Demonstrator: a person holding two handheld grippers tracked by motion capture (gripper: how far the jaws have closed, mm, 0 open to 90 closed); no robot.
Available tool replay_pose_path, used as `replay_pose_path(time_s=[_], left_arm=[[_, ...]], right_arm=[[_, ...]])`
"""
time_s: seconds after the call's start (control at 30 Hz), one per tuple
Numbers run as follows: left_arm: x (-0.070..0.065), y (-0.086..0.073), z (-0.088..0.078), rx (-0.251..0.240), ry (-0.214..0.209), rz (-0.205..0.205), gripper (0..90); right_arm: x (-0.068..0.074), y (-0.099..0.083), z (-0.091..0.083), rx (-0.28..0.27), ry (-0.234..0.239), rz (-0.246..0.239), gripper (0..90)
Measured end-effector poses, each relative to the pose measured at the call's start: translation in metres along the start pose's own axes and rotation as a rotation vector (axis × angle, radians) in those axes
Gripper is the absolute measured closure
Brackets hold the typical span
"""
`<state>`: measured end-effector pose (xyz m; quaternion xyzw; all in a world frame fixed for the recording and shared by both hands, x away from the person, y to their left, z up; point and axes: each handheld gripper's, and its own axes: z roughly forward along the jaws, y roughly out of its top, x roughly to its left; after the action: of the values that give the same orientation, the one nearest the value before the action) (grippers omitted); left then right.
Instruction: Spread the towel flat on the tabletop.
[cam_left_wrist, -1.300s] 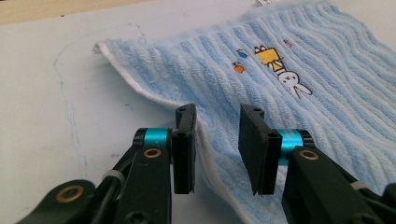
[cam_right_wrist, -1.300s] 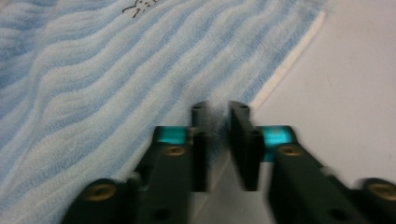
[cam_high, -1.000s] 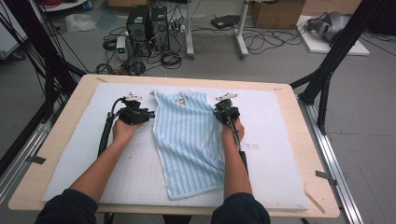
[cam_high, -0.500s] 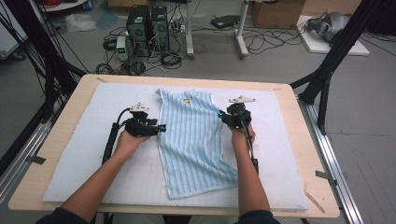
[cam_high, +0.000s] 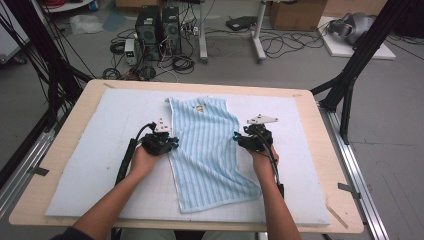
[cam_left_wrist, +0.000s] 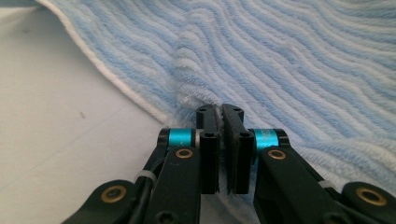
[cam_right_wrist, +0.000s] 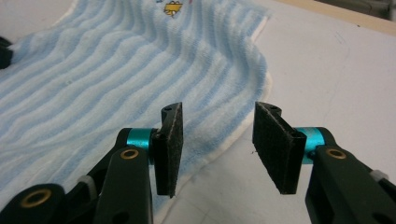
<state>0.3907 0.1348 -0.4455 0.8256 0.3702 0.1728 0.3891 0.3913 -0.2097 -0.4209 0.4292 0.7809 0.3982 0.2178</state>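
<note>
Towel (cam_high: 207, 150) lies flat on the white pad (cam_high: 100, 170) on the bench (cam_high: 65, 145), blue stripes going long ways. My left gripper (cam_left_wrist: 222, 116) has just closed its fingers on the towel's side edge. My right gripper (cam_right_wrist: 217, 135) has been opening its fingers, now apart over the other edge. I think it is soft, light and floppy, so I should hold it by the edges.

Wooden table (cam_high: 62, 150), white pad (cam_high: 100, 150), striped towel (cam_high: 210, 150)
</note>
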Motion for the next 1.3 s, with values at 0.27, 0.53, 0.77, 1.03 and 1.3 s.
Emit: replay_pose_path(time_s=[0.27, 0.53, 0.77, 1.03, 1.3], left_arm=[[0.049, -0.006, -0.011, -0.046, 0.085, -0.139, 86.2], [0.075, -0.011, -0.012, -0.067, 0.122, -0.202, 86.0], [0.072, -0.010, -0.012, -0.071, 0.125, -0.187, 85.9], [0.055, -0.004, -0.002, -0.087, 0.100, -0.128, 85.7], [0.056, -0.007, -0.014, -0.117, 0.075, -0.205, 49.0]], right_arm=[[0.016, -0.010, -0.003, -0.021, 0.104, -0.005, 53.3], [0.062, -0.007, 0.021, 0.017, 0.273, -0.060, 53.3], [0.080, -0.003, 0.039, 0.092, 0.178, -0.225, 87.1], [0.043, -0.007, 0.034, 0.064, -0.075, -0.153, 87.3], [0.042, -0.008, 0.025, 0.021, -0.010, -0.113, 63.7]])
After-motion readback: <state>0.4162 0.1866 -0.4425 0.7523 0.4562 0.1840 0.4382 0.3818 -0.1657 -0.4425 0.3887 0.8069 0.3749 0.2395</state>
